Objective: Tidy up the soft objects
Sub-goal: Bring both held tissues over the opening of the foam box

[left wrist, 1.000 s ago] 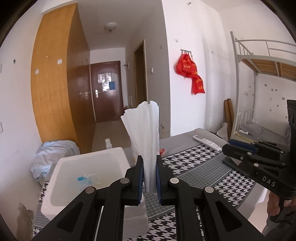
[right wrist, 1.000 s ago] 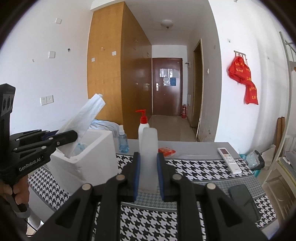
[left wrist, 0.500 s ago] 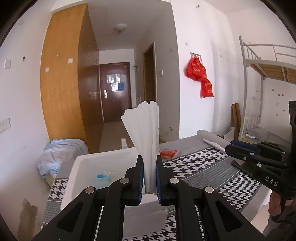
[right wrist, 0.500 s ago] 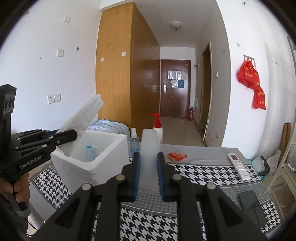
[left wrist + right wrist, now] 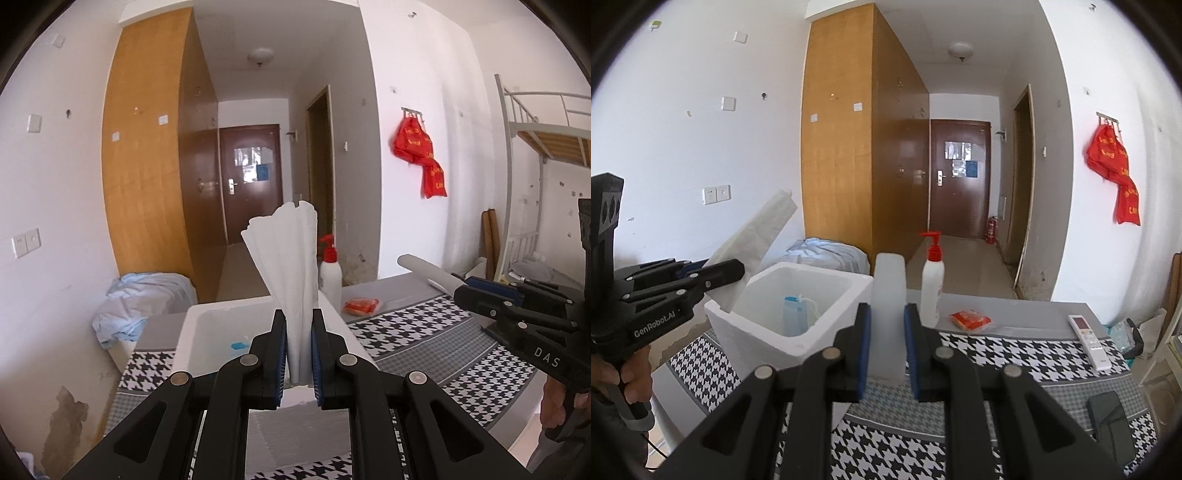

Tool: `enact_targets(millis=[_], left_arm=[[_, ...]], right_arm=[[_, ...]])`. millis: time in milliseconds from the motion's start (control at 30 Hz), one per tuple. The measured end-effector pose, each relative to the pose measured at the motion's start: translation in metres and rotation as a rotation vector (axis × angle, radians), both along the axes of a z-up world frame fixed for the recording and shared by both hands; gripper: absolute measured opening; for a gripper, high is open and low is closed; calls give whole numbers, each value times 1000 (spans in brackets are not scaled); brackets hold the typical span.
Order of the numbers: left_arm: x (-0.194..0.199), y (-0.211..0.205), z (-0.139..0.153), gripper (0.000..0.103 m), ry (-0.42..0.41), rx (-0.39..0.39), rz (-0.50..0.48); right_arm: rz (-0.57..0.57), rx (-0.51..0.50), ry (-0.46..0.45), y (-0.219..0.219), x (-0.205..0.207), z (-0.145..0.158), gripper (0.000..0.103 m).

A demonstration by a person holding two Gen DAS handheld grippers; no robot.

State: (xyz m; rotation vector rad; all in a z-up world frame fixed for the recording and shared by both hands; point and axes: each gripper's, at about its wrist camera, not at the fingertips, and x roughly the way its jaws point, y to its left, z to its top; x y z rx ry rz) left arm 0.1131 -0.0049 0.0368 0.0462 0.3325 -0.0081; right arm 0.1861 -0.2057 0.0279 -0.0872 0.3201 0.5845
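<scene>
Gripping a folded white cloth (image 5: 286, 266), the left gripper (image 5: 298, 354) has its blue pads pressed on the lower end, and the cloth fans upward above the near rim of the foam box (image 5: 192, 332). The right gripper (image 5: 886, 347) is clenched on a translucent soft pack (image 5: 889, 317), which stands upright between the pads and hangs over the table (image 5: 1015, 350), just beside the box's right corner. From the right view the box (image 5: 798, 343) is open at the top, with a small blue-and-clear bag (image 5: 793, 310) lying inside against the far wall; the rest of its floor looks free. The box sits at the left end of the checked table, close to the left edge. Behind it, near the far edge, stands a pump bottle (image 5: 932, 280) with a red head, and an orange packet (image 5: 971, 319) lies just to the right of it. A remote (image 5: 1087, 339) and a dark phone (image 5: 1108, 413) lie toward the right edge, well apart from the box. The middle of the table between the box and the remote is bare cloth. Each gripper is held by a hand (image 5: 631, 373) at its handle.
</scene>
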Motion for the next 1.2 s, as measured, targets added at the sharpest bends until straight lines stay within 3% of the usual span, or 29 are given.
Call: enact_targets(millis=[1200], left_arm=[[-22, 74, -3, 13, -2, -23, 193]], right_arm=[[192, -34, 26, 95, 12, 3, 21]])
